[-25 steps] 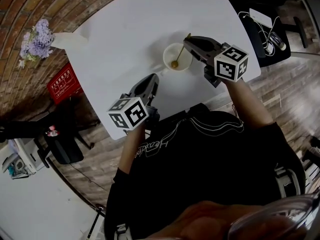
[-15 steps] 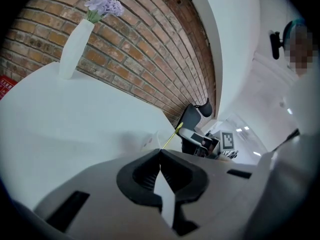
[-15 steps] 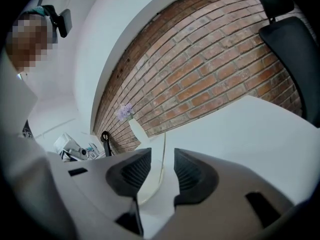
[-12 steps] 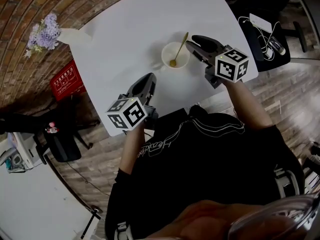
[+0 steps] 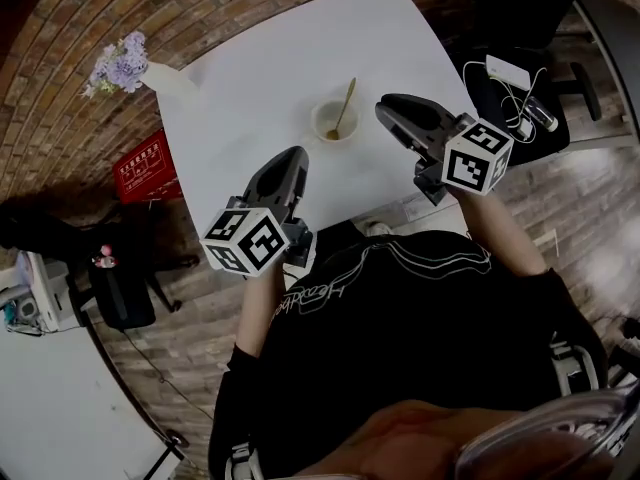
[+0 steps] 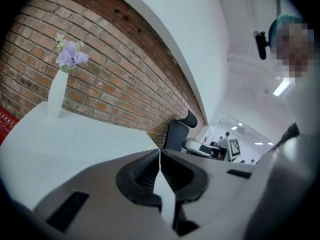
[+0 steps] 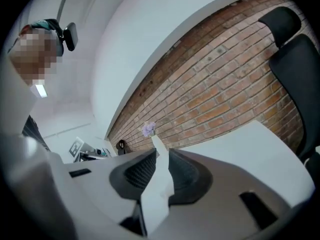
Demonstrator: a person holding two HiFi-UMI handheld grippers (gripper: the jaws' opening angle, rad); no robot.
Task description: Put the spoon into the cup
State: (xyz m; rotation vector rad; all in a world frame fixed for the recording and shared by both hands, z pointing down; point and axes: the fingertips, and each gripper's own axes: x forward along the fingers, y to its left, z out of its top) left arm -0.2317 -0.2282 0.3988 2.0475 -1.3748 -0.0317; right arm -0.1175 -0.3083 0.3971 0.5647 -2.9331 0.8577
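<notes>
The spoon stands in the cup on the white surface. Your left hand-held gripper is pressed together, empty. Your right hand-held gripper is closing, jaws slightly apart, nothing between them.

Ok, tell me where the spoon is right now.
Upper middle of the head view: the gold spoon leans inside the cup on the white table, right of the flower vase.

The left gripper has its jaws pressed together on nothing, and beyond it on the white table a vase of purple flowers stands before a brick wall.
</notes>
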